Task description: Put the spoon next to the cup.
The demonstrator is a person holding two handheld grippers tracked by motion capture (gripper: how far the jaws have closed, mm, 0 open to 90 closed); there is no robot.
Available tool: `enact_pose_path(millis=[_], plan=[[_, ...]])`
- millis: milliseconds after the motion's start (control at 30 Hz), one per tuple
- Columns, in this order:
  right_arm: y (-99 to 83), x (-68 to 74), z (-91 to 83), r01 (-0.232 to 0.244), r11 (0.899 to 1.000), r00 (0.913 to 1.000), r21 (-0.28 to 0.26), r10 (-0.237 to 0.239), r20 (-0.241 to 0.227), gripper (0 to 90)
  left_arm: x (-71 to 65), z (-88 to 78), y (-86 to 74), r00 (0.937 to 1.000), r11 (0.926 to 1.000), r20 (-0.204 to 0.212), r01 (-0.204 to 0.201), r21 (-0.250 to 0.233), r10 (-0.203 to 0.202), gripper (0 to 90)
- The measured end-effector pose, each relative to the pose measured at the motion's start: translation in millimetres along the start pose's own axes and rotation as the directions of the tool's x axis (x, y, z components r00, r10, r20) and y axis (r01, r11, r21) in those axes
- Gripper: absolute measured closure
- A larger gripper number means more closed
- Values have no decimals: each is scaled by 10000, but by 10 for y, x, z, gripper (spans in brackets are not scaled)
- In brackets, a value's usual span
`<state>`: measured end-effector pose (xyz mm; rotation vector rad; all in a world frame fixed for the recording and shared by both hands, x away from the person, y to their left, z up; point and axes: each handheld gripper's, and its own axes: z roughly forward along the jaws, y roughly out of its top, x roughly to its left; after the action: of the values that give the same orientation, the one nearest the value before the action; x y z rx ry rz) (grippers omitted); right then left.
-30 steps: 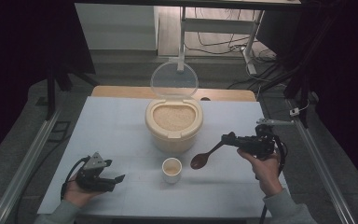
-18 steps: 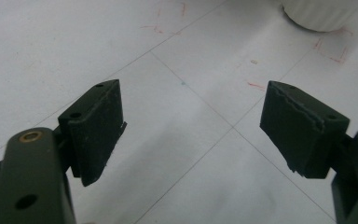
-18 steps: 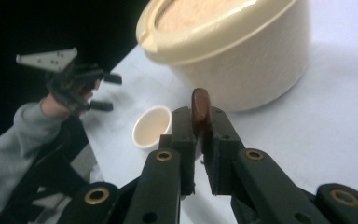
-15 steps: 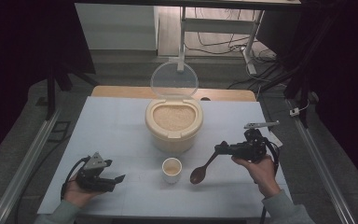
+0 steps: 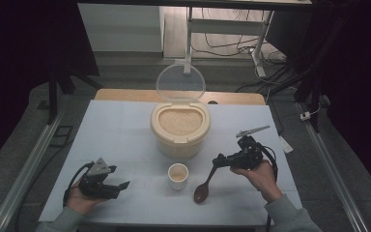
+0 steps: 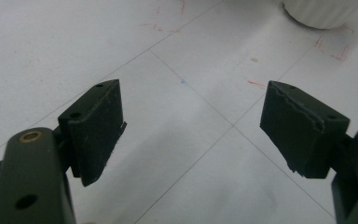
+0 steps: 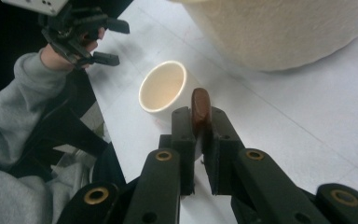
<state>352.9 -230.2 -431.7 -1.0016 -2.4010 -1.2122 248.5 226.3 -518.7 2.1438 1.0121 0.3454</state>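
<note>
My right gripper [image 5: 219, 160] is shut on the handle of a brown wooden spoon [image 5: 204, 188]; the spoon's bowl hangs down to the table, right of a small white cup [image 5: 178, 175]. In the right gripper view the spoon [image 7: 200, 106] sticks up between the pressed jaws, with the cup [image 7: 162, 87] just beyond. A cream rice container [image 5: 179, 127] with its clear lid raised stands behind the cup and holds rice. My left gripper [image 5: 122, 186] rests at the table's front left, open. Its wide-apart jaws [image 6: 191, 126] hold nothing over the white table.
The white table top [image 5: 116, 130] carries thin grid lines and red marks. A wooden strip [image 5: 125, 94] runs along its far edge. Metal rails flank the table on both sides. The left hand and its gripper [image 7: 81, 35] are seen far off in the right gripper view.
My right gripper has moved down and toward the front with the spoon, whose bowl now reaches the table right of the cup. The left gripper has stayed put.
</note>
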Motion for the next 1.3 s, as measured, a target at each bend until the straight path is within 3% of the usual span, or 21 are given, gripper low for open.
enact_pose_path(millis=[233, 533, 933, 1300], plan=[[26, -41, 118, -151, 9999, 9998, 11, 152, -146, 823, -4, 3, 0, 10000, 10000, 9, -21, 20, 21, 210], [11, -181, 278, -505, 9974, 9986, -507, 512, 130, 789, 1, 4, -2, 10000, 10000, 7, -9, 26, 9, 209], [-121, -373, 396, -1059, 9844, 9931, -1407, 1120, 360, 755, -2, 10, -2, 10000, 10000, 2, -53, 59, 53, 209], [-189, -498, 489, -1483, 9743, 9848, -1697, 1612, 644, 729, -4, 7, -2, 10000, 10000, -1, -48, 42, 48, 209]])
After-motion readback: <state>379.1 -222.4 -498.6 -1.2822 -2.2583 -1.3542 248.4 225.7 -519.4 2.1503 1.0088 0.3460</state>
